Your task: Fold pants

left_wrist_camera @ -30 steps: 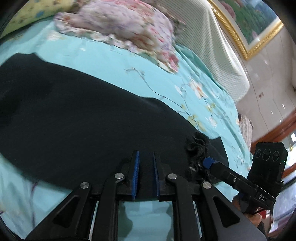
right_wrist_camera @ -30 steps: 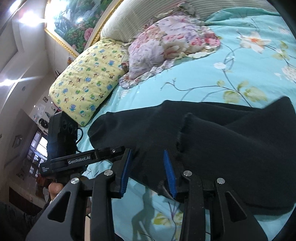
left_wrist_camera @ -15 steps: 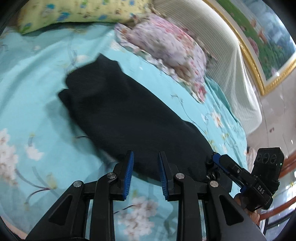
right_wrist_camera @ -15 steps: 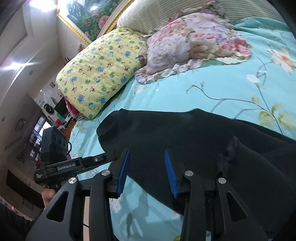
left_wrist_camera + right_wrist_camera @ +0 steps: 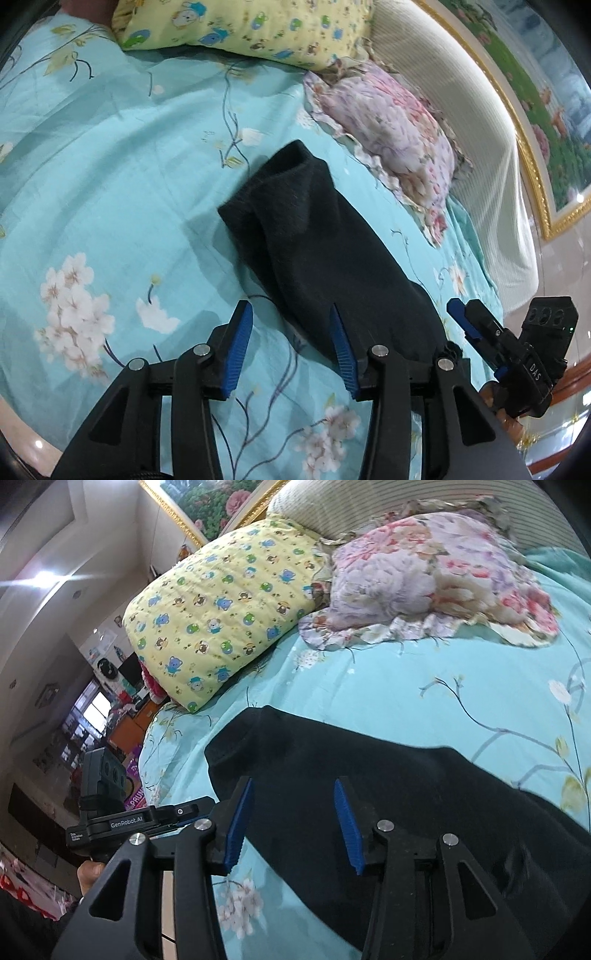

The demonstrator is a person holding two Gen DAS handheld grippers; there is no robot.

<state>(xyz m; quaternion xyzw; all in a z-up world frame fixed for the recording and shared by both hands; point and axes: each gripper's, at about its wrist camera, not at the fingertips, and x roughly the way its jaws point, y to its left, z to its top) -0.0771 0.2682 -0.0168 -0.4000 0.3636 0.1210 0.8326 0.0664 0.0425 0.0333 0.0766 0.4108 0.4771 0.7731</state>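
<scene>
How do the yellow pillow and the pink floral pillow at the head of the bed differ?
The yellow pillow carries small cartoon animal prints; the pink floral pillow shows large pink and lilac blooms. The yellow pillow has a plain edge, while the pink floral pillow has a ruffled border. In the right wrist view the yellow pillow lies left of the pink floral one. Both rest on the turquoise sheet, clear of the black pants.

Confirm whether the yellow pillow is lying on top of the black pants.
No, the yellow pillow lies apart from the black pants, bare sheet between them.
</scene>
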